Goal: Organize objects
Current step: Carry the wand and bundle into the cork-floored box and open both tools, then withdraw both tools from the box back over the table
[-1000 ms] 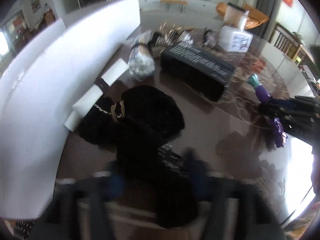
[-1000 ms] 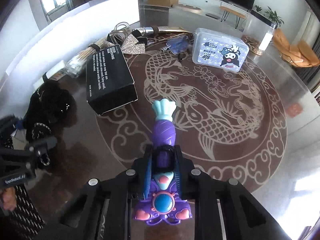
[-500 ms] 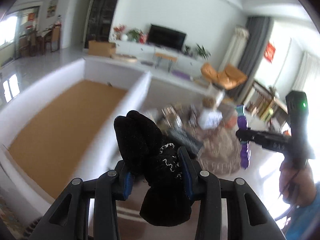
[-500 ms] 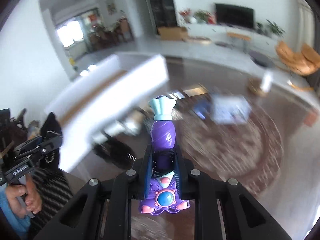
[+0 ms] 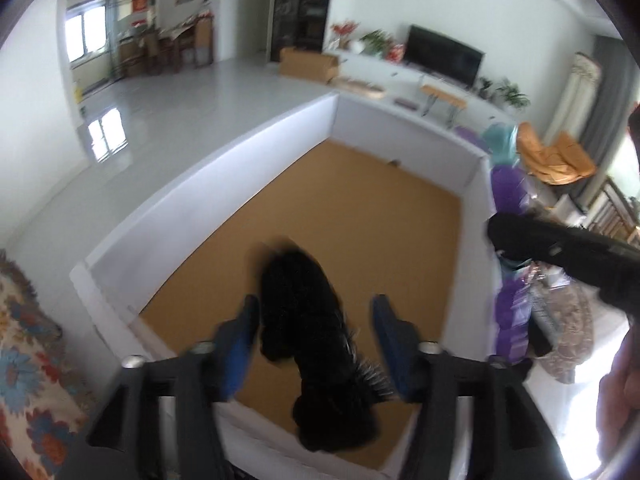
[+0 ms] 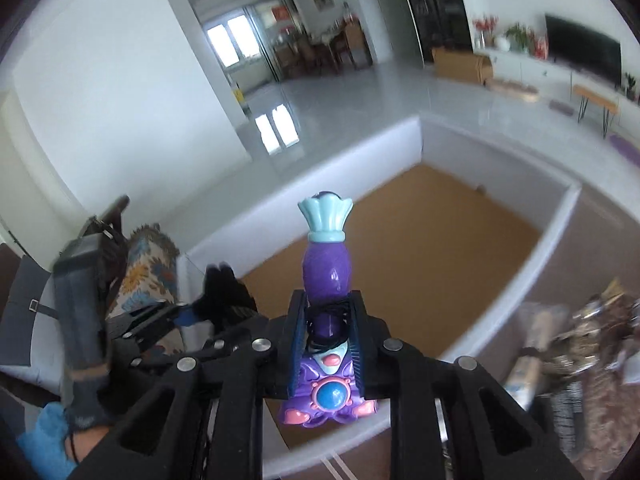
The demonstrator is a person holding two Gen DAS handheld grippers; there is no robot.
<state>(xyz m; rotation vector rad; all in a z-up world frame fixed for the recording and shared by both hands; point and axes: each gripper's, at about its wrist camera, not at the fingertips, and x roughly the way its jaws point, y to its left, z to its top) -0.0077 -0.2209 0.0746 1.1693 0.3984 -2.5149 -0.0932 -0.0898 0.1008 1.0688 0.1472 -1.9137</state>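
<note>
A black furry item (image 5: 308,312) hangs blurred between the blue pads (image 5: 240,332) of my left gripper (image 5: 314,328). The jaws are opening and a gap shows on each side of the item. Below it lies the brown floor of a large white-walled box (image 5: 240,152). My right gripper (image 6: 328,320) is shut on a purple toy with a teal top (image 6: 326,264), held above the near edge of the same box (image 6: 340,160). In the left wrist view, the right gripper (image 5: 512,236) and toy (image 5: 506,184) hover by the box's right wall. In the right wrist view, the black item (image 6: 224,292) shows at the left.
A floral-patterned cloth (image 5: 24,352) lies left of the box. Bags and packets (image 6: 580,340) crowd the patterned table right of the box. A person's hand (image 5: 616,400) holds the right gripper. Behind the box stretches a white tiled floor.
Both grippers rose from the table and swung left over the box. The left jaws widened and the black item came free of the pads. The right gripper kept its grip on the purple toy.
</note>
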